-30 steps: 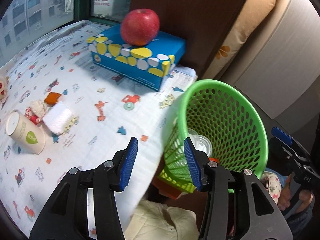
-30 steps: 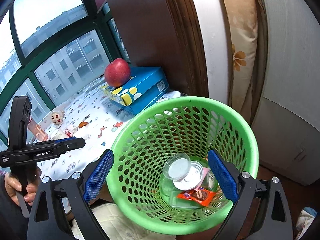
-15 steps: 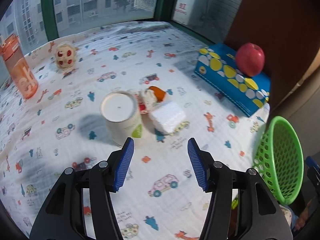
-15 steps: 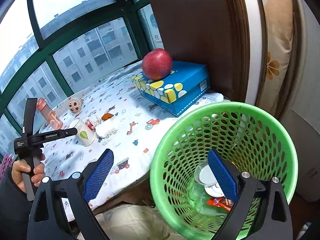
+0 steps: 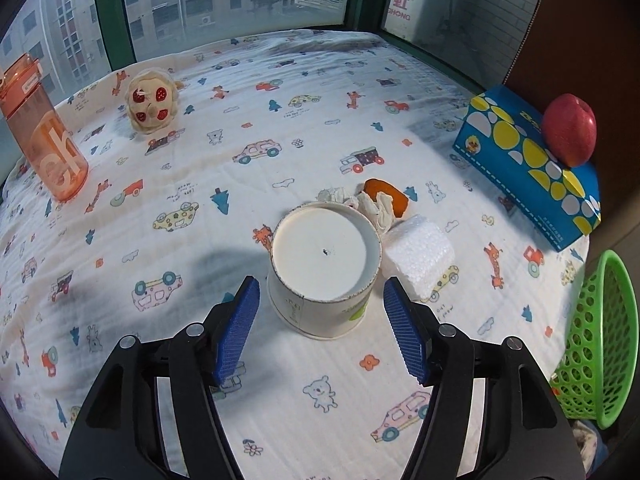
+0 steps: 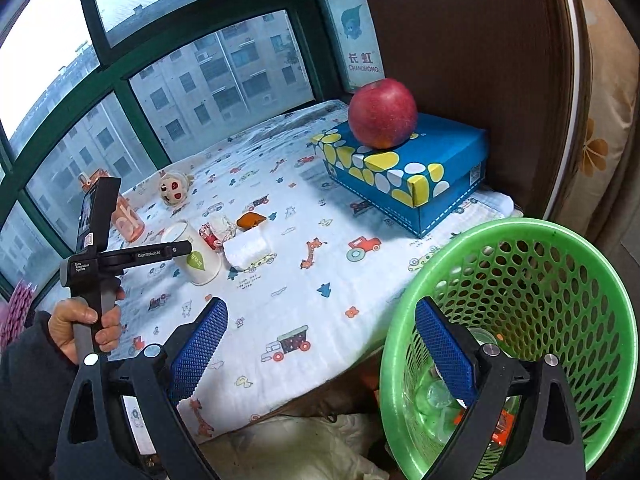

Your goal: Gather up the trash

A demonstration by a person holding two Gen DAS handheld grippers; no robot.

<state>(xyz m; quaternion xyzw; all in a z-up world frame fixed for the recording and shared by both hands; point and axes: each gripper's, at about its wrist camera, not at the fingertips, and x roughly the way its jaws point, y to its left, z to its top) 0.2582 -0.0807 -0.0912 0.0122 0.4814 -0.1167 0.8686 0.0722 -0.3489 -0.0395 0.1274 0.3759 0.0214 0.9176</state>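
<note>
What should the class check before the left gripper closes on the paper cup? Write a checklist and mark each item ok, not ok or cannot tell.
1. Left gripper open wide enough for the paper cup: ok, both blue pads stand outside its sides.
2. Cup centred between the pads: ok, it sits about midway.
3. Pads already touching the cup: not ok, there are gaps on both sides.
4. Neighbouring foam block out of the right pad's path: cannot tell, it lies close beside the cup.
5. Green basket ready to receive: ok, its open mouth sits at the table edge, with trash inside.
6. Right gripper free: ok, open and holding nothing.
</note>
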